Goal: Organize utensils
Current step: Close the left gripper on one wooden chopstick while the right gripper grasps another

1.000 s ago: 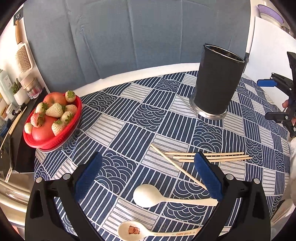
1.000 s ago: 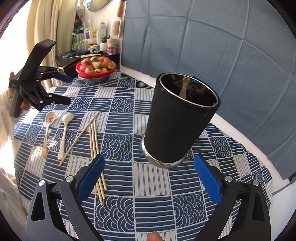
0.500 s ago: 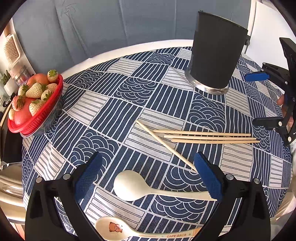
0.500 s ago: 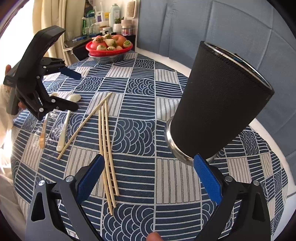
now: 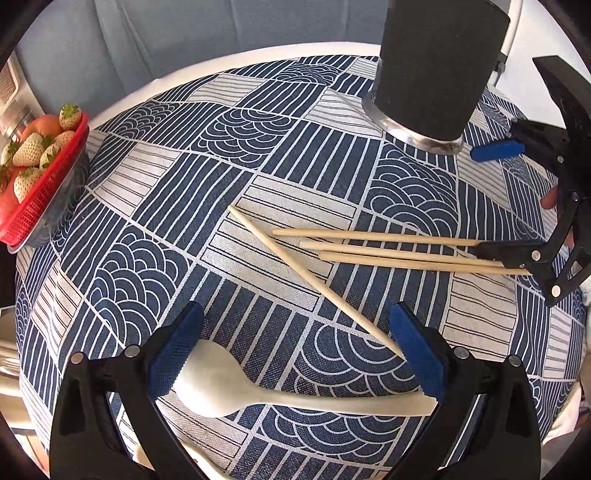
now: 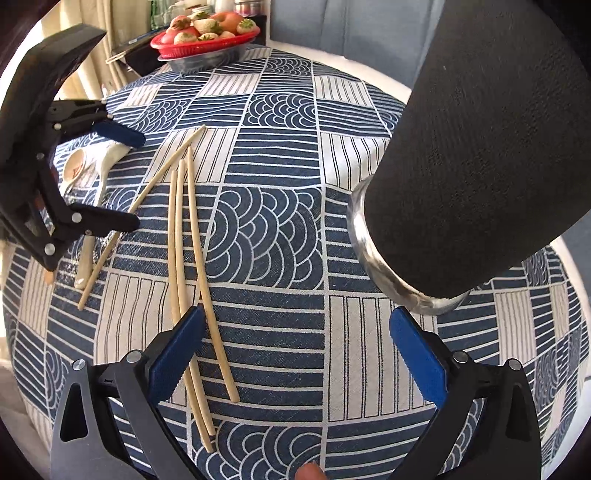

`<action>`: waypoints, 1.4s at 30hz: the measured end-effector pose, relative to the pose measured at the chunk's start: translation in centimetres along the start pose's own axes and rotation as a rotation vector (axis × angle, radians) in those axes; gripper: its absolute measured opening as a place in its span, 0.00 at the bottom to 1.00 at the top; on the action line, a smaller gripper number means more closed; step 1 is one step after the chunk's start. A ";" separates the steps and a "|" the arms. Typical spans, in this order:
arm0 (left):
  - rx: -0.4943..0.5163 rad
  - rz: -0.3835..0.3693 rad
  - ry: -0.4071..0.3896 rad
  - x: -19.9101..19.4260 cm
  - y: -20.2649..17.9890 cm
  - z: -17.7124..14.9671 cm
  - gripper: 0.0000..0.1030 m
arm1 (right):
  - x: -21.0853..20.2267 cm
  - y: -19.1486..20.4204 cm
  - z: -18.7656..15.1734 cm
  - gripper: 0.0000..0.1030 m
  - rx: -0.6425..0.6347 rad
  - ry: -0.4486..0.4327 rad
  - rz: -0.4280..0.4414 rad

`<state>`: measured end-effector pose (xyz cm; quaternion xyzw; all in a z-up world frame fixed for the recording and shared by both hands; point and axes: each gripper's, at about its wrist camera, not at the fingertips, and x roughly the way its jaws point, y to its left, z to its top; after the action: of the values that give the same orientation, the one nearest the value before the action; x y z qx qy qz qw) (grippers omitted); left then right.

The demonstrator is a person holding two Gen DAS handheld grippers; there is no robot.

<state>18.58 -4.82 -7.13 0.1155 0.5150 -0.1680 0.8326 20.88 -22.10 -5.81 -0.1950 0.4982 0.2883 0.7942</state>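
A white spoon (image 5: 258, 395) lies on the patterned tablecloth, low between the fingers of my open left gripper (image 5: 295, 354). A second, printed spoon (image 6: 74, 170) lies beside it, mostly hidden in the left wrist view. Three wooden chopsticks (image 6: 192, 258) lie side by side, and a fourth chopstick (image 5: 314, 280) crosses at a slant. My right gripper (image 6: 295, 354) is open low over their near ends, its left finger (image 6: 177, 354) over two of them. The tall black utensil holder (image 6: 480, 147) stands upright to the right of it.
A red basket of strawberries and fruit (image 5: 33, 177) sits at the table's far left edge. The round table's white rim (image 5: 221, 62) shows behind the cloth, with a grey padded wall beyond. Shelf clutter (image 6: 177, 7) stands behind the basket.
Both grippers have come down closer to the table. The left one now straddles the white spoon; the right one has moved in over the chopstick ends. Both stay open.
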 end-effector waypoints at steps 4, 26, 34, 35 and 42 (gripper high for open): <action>-0.001 0.003 -0.016 0.0 0.0 -0.3 0.96 | 0.2 -0.2 0.0 0.93 -0.019 0.012 0.027; -0.086 -0.095 0.152 -1.3 2.6 0.1 0.08 | -2.7 -1.1 -2.8 0.05 0.140 -0.027 0.092; -0.068 -0.064 0.139 -1.9 2.3 0.1 0.00 | -6.3 -2.2 -4.7 0.05 0.286 -0.147 0.342; -0.066 -0.060 0.135 -2.1 2.4 0.1 0.00 | -6.9 -2.1 -4.8 0.05 0.286 -0.163 0.339; -0.068 -0.062 0.085 -3.9 3.0 1.1 0.00 | -10.2 -2.4 -4.2 0.05 0.298 -0.252 0.351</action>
<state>19.10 -1.81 -3.04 0.0784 0.5588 -0.1709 0.8077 16.16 -29.12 1.63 0.0510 0.4585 0.3673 0.8076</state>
